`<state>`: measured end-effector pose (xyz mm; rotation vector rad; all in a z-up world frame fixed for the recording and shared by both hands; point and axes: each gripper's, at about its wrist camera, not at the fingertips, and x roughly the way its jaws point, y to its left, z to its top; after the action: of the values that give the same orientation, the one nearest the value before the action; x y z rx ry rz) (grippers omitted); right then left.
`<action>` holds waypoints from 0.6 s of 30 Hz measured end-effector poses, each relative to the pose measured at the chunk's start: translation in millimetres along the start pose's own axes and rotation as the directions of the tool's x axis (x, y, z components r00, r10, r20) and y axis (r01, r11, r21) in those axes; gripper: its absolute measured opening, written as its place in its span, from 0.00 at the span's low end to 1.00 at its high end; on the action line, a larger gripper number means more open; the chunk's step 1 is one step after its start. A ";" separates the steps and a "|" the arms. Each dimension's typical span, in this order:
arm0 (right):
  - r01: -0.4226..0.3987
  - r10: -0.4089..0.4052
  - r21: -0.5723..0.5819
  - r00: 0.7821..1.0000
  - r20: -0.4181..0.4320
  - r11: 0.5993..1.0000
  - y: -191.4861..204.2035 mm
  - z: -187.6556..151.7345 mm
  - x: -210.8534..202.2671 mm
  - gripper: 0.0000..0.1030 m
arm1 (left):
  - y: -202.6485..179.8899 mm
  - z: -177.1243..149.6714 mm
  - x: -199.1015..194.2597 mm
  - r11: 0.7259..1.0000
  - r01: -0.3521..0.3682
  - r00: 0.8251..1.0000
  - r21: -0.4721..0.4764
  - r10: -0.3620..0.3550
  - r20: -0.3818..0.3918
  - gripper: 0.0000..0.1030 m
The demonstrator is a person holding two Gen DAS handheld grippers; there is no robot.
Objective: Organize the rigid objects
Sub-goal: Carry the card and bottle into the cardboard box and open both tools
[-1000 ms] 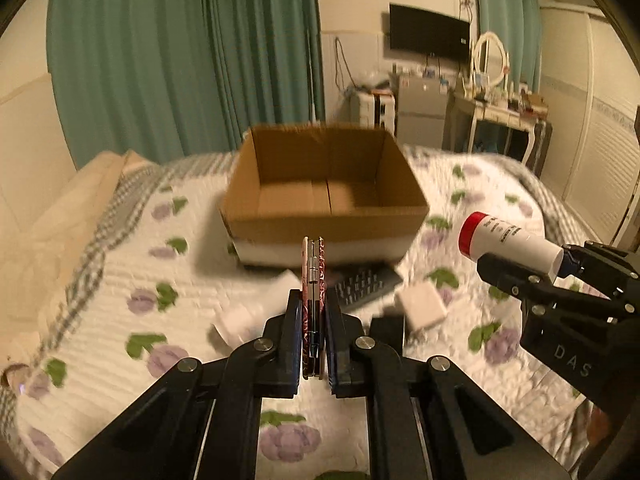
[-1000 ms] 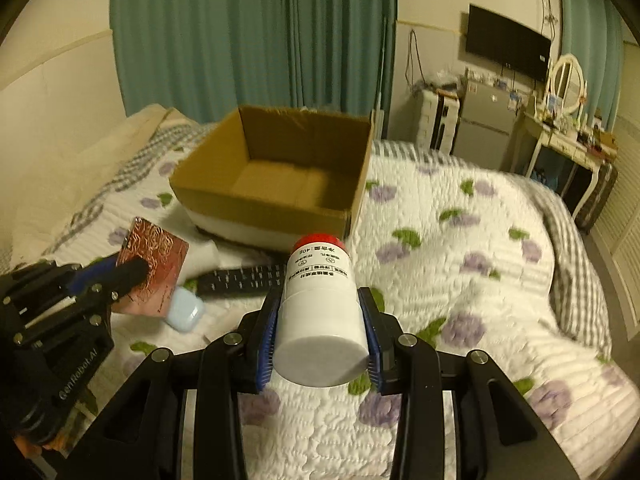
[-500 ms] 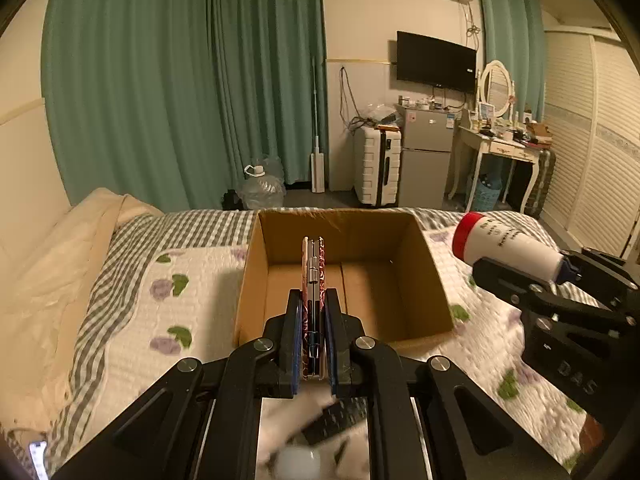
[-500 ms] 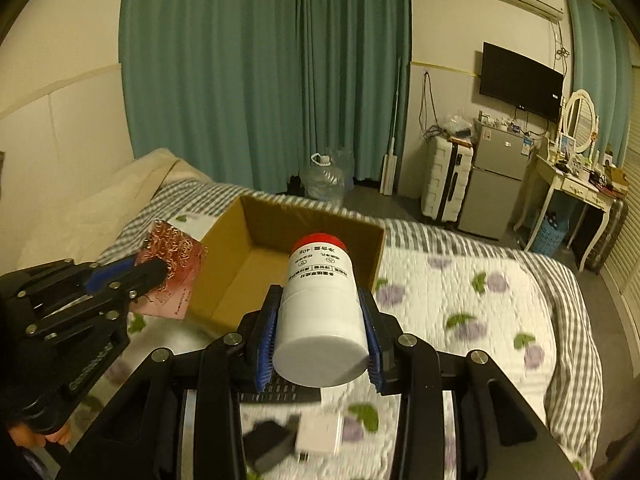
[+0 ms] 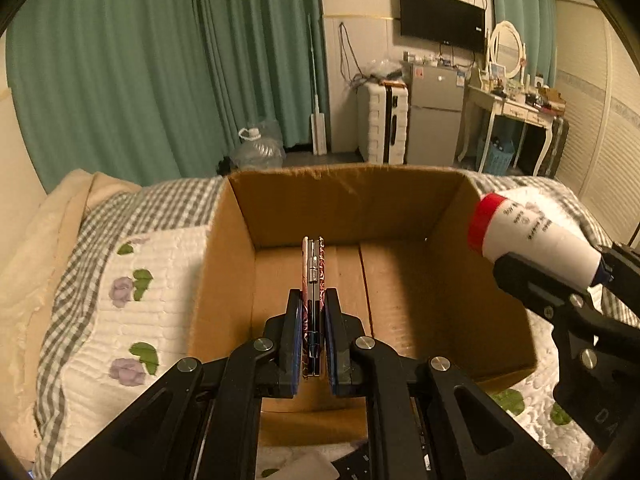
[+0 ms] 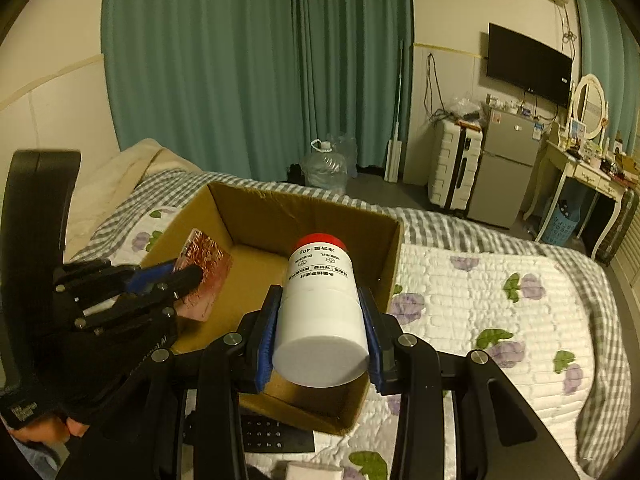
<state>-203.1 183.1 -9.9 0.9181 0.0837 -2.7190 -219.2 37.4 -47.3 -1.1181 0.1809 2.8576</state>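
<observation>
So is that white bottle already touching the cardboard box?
Apart. The right wrist view shows the white bottle clamped in the right hand-held gripper, held above the cardboard box.

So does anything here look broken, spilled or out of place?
Nothing looks spilled or broken. The cardboard box sits open on the quilted bed, its top edge slightly ragged. The left tool pinches a flat patterned case edge-on, and the right tool holds a white red-capped bottle, both over the box.

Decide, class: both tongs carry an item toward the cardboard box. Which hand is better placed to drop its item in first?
Probably left. The left tongs hold the flat patterned case over the box floor; the right tongs' bottle hangs nearer the rim.
</observation>
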 end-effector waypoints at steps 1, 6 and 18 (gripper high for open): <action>-0.005 0.005 0.004 1.000 -0.003 1.000 -0.5 -0.7 5.1 0.35 | 0.1 0.0 4.0 1.000 0.003 1.000 0.000 -0.003 -0.006 0.10; -0.012 0.012 0.016 1.000 -0.005 1.000 -3.2 -1.0 21.7 0.35 | 1.5 0.7 11.5 1.000 -0.019 1.000 -0.007 0.019 0.006 0.34; -0.017 0.016 0.059 1.000 0.021 0.998 -19.0 11.2 36.4 0.35 | 3.8 9.7 -10.8 0.999 -0.043 0.998 -0.023 0.044 0.045 0.60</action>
<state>-242.6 191.3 -23.5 0.9029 -0.0082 -2.7285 -218.2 34.7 -32.6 -1.0643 0.1740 2.9275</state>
